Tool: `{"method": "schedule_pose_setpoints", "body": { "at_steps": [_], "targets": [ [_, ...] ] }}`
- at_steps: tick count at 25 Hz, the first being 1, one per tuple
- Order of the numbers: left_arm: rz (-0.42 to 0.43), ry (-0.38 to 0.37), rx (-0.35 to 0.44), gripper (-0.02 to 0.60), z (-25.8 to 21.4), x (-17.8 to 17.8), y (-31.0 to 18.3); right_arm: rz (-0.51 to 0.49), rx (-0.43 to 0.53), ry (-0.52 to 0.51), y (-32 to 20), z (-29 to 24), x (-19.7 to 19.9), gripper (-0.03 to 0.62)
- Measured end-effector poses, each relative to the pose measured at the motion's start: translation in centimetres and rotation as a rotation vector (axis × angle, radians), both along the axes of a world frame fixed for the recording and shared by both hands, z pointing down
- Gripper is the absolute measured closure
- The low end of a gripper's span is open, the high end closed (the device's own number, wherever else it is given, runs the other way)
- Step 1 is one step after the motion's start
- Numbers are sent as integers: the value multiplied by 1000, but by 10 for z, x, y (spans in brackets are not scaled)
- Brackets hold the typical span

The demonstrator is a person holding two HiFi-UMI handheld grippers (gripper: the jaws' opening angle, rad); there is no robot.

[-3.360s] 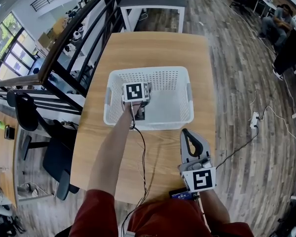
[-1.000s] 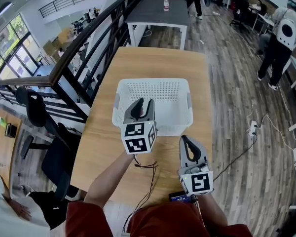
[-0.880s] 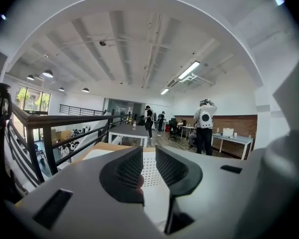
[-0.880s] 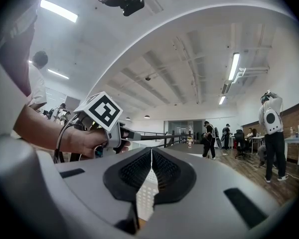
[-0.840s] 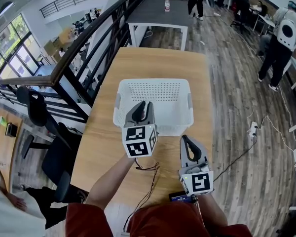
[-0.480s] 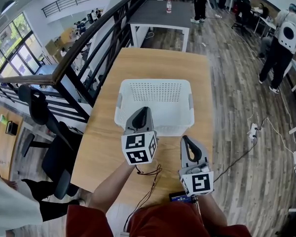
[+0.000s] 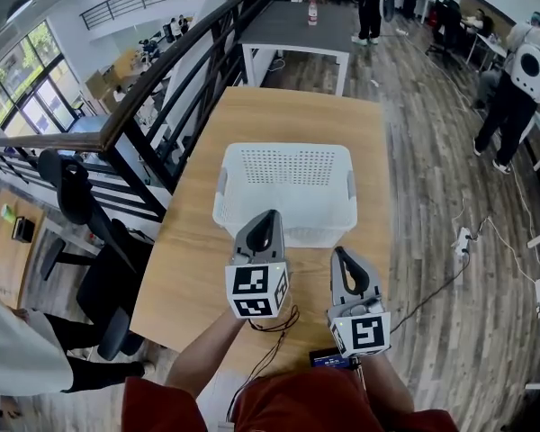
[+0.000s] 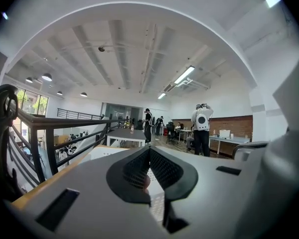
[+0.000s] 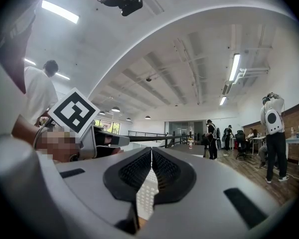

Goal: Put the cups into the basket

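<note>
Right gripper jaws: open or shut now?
Shut. In the right gripper view, the right gripper has its jaws touching at the tips, with nothing held between them.

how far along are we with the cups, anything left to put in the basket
It looks close to finished. Done: no cup stands on the table around the basket, though from the head view I cannot make out any cups inside its white interior. In hand: nothing. The left gripper and right gripper are both shut and empty, on the near side of the basket. Left: no cup in sight to fetch.
</note>
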State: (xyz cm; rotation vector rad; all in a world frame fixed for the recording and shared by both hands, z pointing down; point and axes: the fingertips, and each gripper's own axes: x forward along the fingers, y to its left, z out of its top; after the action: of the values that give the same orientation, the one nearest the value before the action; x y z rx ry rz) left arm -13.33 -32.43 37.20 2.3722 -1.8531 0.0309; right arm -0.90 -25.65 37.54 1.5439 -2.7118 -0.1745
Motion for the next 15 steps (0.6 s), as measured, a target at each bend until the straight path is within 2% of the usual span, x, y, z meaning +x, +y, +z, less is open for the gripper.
{"method": "schedule_pose_setpoints", "body": {
  "at_steps": [11, 15],
  "targets": [
    [-1, -35, 82, 574, 2, 3, 36, -6, 2, -7, 3, 1, -2, 582],
    [-19, -22, 81, 574, 9, -2, 48, -12, 2, -10, 4, 1, -5, 582]
  ]
}}
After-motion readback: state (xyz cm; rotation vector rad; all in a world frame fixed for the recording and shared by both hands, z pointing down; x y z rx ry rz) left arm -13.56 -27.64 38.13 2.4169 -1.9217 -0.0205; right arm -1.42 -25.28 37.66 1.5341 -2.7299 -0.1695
